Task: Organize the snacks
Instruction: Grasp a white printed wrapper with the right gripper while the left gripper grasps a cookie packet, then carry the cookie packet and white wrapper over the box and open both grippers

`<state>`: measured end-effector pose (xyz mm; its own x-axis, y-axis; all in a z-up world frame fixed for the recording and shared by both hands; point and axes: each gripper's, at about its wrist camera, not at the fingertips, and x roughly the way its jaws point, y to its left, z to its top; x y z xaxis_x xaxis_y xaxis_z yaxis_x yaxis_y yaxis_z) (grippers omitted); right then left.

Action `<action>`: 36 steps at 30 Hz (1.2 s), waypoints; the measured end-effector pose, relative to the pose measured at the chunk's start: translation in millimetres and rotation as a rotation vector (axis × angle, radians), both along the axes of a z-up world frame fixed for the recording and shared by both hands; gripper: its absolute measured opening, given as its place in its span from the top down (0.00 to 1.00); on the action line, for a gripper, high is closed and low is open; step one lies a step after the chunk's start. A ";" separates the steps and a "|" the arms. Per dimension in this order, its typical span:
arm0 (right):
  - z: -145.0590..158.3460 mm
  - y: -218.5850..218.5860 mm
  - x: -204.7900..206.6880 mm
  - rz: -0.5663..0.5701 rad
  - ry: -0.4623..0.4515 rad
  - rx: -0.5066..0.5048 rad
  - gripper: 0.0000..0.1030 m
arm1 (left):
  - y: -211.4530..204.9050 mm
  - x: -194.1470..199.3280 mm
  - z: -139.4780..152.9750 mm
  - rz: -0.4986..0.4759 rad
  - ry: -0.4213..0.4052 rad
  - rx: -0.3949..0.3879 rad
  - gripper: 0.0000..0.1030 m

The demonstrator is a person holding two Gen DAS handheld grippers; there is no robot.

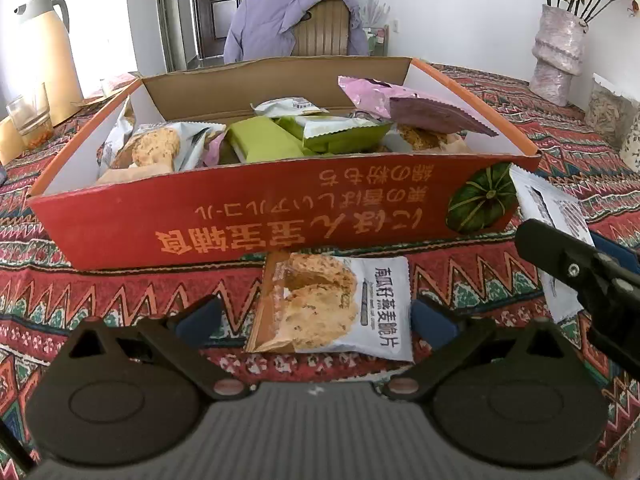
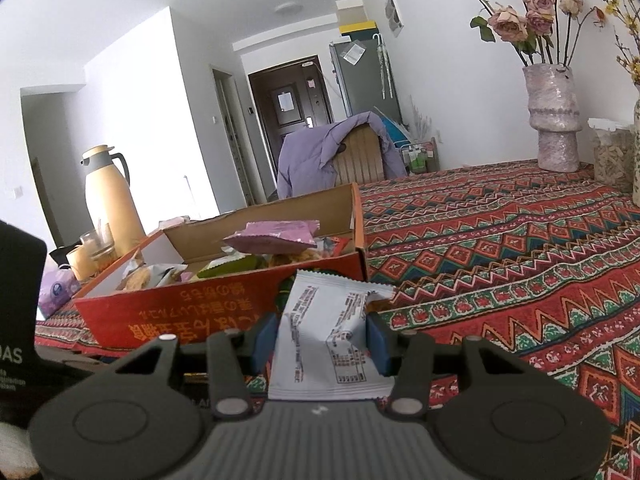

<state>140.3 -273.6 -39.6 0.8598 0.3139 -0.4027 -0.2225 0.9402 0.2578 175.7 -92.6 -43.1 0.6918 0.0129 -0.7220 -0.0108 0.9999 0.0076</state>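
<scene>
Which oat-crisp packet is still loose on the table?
The face-up oat-crisp packet before the red box, between the open left hand-held gripper fingers; the others are boxed or gripped.

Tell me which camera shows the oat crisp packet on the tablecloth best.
The left wrist view: the oat crisp packet lies face-up between the open left gripper fingers, in front of the red box. The right wrist view doesn't show it.

Red box [image 1: 280, 216] with orange lettering, white packet [image 2: 328, 340], green and purple wrappers inside, red zigzag tablecloth [image 2: 500, 248], cream flask [image 1: 44, 48] upper left, lilac jacket [image 1: 276, 20].
</scene>
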 end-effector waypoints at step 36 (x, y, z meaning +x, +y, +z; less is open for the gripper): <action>30.5 28.3 -27.7 0.088 -0.148 -0.080 0.53 | 49.1 -76.1 60.9 -0.050 -0.324 -0.026 0.37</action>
